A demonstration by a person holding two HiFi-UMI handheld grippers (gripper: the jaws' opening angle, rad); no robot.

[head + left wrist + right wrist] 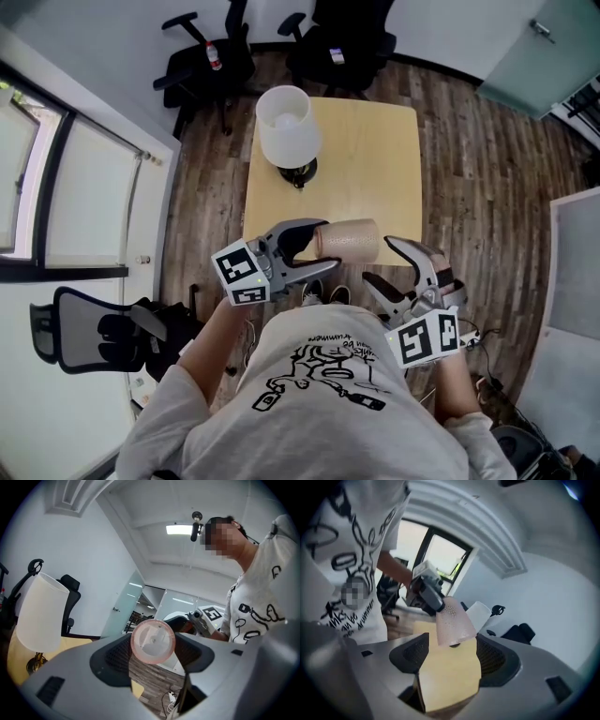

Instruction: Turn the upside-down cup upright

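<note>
The person's left forearm reaches forward from under a white printed shirt and holds the left gripper about level, pointing across the body on the near side of the lamp. Its jaws stand fairly wide but are clamped on the sides of the pinkish cup. The left gripper view shows a round end of the cup filling the gap between the two pads, touching both. The cup hangs in the air on its side, neither upside down nor upright. It is above the near edge of the pale wooden counter, on the person's side of the lamp and well apart from it. The right arm is bent in close to the body, with the right gripper angled downward and pointing toward the cup's free end from the side away from the lamp. Its jaws are spread wide and grip nothing. In the right gripper view only the counter top shows between them, and the cup sits just past their tips, clear of both pads.
</note>
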